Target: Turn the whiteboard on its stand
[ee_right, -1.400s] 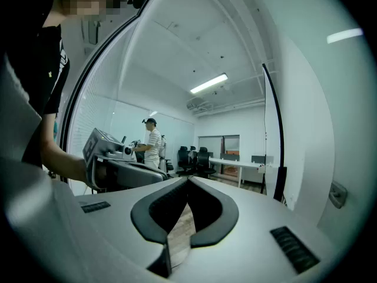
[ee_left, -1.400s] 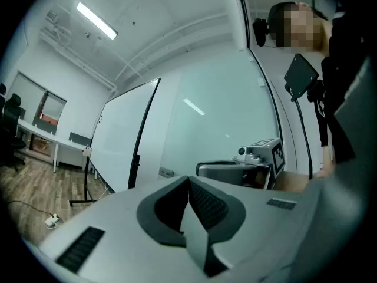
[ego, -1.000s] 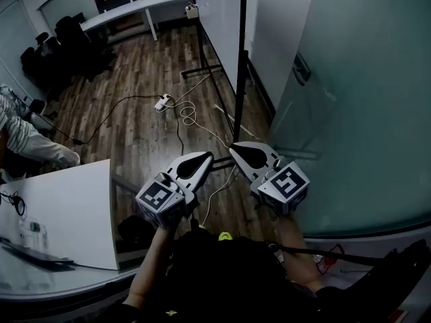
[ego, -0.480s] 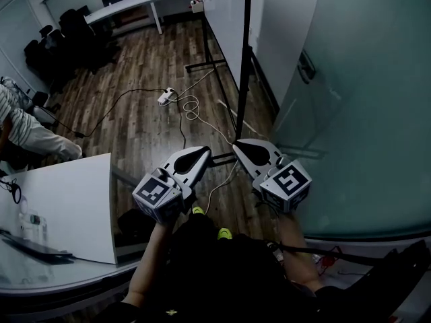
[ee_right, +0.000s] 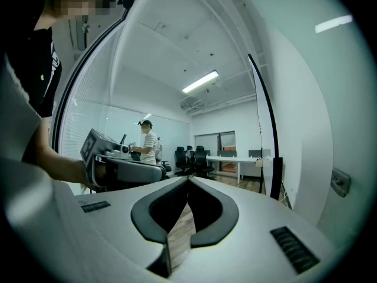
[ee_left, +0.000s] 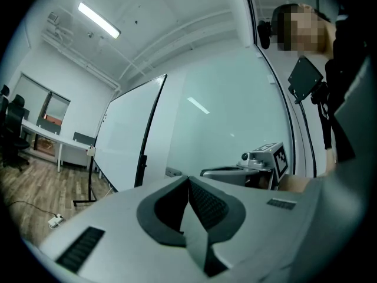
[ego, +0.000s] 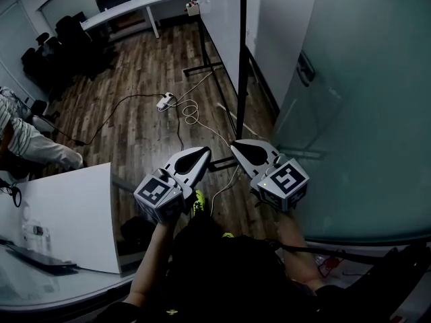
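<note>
The whiteboard (ego: 222, 19) stands ahead on a black stand, whose near upright (ego: 242, 59) runs down to the floor just beyond my grippers. From the left gripper view the white board (ee_left: 126, 140) and its dark frame (ee_left: 145, 143) lie ahead to the left. The right gripper view has the board's edge (ee_right: 266, 140) to the right. My left gripper (ego: 202, 152) and right gripper (ego: 237, 145) are side by side, level, both shut and holding nothing, short of the upright and apart from it.
A glass wall with a door handle (ego: 303, 66) runs along the right. A white table (ego: 74, 214) is at the near left. A power strip and cables (ego: 163, 101) lie on the wood floor. Office chairs (ego: 67, 39) and a person (ee_right: 147, 143) are further back.
Both grippers have edged a little forward toward the stand. A green-soled shoe has stepped forward below the left gripper.
</note>
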Tool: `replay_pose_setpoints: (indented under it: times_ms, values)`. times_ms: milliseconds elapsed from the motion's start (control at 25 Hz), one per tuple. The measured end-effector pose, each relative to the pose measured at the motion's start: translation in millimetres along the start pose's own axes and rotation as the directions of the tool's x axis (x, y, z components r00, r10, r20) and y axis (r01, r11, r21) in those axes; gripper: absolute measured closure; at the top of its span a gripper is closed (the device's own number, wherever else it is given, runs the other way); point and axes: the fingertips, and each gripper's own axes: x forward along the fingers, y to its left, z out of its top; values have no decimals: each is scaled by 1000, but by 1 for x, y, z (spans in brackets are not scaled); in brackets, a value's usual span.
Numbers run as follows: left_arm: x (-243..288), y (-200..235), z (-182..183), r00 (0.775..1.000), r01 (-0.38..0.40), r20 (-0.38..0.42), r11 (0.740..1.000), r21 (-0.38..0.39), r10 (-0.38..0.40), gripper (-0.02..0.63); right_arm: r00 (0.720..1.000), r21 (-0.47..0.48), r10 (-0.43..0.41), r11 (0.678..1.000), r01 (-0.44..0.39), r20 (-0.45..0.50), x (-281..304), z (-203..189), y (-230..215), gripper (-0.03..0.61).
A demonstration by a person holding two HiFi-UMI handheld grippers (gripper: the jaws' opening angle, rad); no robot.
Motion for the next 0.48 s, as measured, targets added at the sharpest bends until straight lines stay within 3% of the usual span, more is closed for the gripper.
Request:
replay_pose_setpoints:
  times_ms: [480]
  values:
    - [29, 53, 15, 999, 39, 14, 999, 5, -39, 600, 998, -12, -68, 998, 68, 9, 42, 9, -44, 584]
